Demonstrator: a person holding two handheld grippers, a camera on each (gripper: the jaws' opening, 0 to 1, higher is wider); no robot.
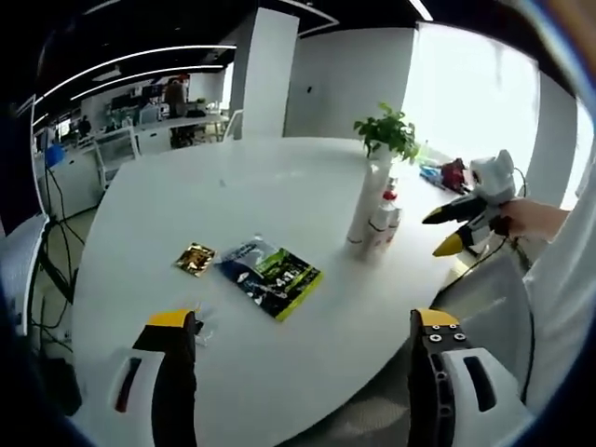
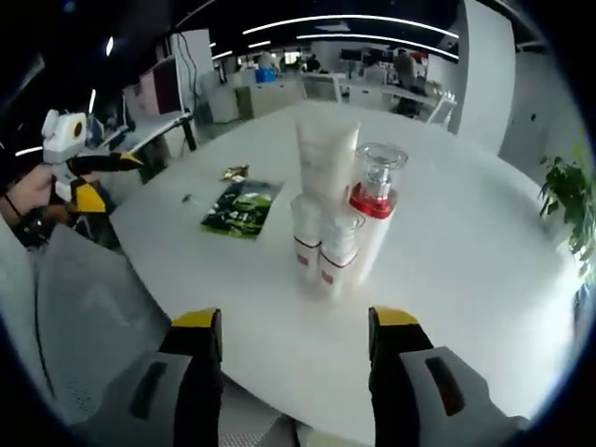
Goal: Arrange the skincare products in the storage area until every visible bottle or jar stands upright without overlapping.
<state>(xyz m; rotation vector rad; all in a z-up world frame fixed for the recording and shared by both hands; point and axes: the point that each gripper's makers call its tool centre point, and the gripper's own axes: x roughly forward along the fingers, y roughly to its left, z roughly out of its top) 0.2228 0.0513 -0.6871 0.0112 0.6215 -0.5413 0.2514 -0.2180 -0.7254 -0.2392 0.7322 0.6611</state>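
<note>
A tight cluster of skincare products stands upright on the white round table (image 2: 484, 279): a tall white tube (image 2: 326, 154), a pump bottle (image 2: 377, 200) with a clear cap and red band, and two small white bottles (image 2: 305, 237) (image 2: 338, 256) with red bands. In the left gripper view the same cluster (image 1: 377, 219) stands towards the table's right side. My right gripper (image 2: 296, 321) is open a short way in front of the cluster, touching nothing. My left gripper (image 1: 303, 321) is open over the near table edge, well away from the bottles. Each gripper shows in the other's view: right gripper (image 1: 438, 236), left gripper (image 2: 107, 179).
A green and black packet (image 1: 270, 277) (image 2: 240, 207) lies flat on the table, with a small gold sachet (image 1: 195, 259) (image 2: 235, 172) beside it. A potted plant (image 1: 389, 130) stands just behind the cluster. Desks and office furniture stand beyond the table.
</note>
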